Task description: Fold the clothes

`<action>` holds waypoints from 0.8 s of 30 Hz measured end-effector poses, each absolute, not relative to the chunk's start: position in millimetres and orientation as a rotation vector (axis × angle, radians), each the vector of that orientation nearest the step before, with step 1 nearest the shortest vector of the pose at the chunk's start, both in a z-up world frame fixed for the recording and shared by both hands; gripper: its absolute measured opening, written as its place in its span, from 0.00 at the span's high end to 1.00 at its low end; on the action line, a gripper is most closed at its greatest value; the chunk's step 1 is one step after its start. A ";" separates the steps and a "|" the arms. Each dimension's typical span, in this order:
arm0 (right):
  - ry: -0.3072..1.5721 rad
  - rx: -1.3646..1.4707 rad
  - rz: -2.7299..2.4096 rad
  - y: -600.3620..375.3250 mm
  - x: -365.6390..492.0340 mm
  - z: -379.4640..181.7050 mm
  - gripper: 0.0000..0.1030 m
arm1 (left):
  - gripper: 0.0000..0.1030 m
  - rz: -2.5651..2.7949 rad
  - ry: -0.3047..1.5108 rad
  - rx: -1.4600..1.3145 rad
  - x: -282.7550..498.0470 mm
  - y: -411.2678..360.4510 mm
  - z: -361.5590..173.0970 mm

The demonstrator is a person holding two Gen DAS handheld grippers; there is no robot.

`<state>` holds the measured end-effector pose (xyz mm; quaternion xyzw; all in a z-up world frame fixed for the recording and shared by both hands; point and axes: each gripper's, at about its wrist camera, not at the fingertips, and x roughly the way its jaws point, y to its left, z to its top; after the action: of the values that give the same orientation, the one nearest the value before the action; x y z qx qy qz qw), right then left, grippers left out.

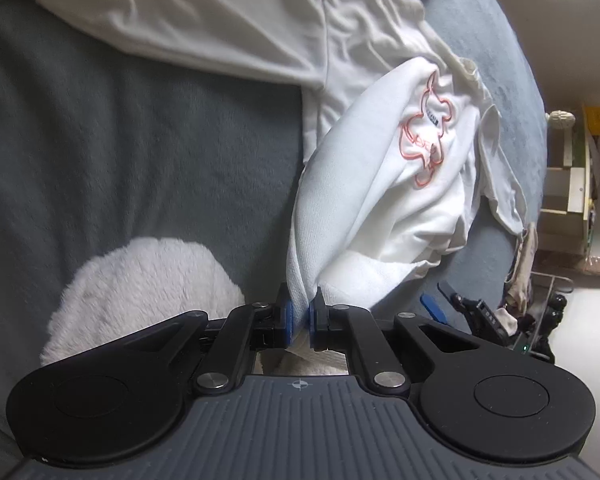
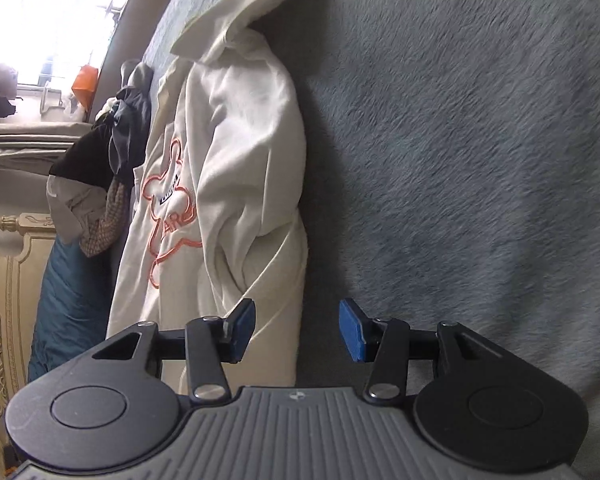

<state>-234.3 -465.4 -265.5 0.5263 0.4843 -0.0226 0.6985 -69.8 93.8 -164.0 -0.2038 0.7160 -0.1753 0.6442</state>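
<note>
Left gripper (image 1: 300,316), jaws clamped on white cotton sweatshirt (image 1: 380,184), lifts its edge mid-fold; right gripper (image 2: 298,330), jaws apart, likely must grasp next

Under my grippers is a bed covered by a grey, short-piled blanket (image 1: 140,152), its nap brushed in streaks. Directly on it lies a white sweatshirt (image 1: 228,20), spread out and creased, with one sleeve stretched flat across the blanket and an orange outline print (image 1: 424,136) on the bunched part. A white fluffy cushion (image 1: 140,292) rests on the blanket just beside the sweatshirt's near end. At the bed's far edge, in my right wrist view, a heap of dark clothes (image 2: 116,140) sits next to the sweatshirt.
</note>
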 end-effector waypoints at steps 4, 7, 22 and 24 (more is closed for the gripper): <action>1.064 1.145 -0.091 -460.1 -223.7 -259.3 0.52 | 0.95 -0.425 1.643 -0.453 -70.4 93.0 -173.4; 1.005 1.093 -0.136 -467.8 -211.5 -246.5 0.52 | 0.95 -0.433 1.638 -0.428 -65.9 98.1 -176.0; 0.973 1.046 -0.205 -493.0 -137.3 -245.3 0.94 | 0.95 -0.361 1.595 -0.400 -20.1 125.0 -197.8; 0.921 1.071 -0.152 -490.7 -119.4 -231.8 0.96 | 0.95 -0.337 1.588 -0.393 -9.8 128.0 -202.0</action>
<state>-119.4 -490.7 -231.8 0.4917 0.4228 -0.0698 0.7581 -9.8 128.0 -202.0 -0.1742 0.7049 -0.1496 0.6711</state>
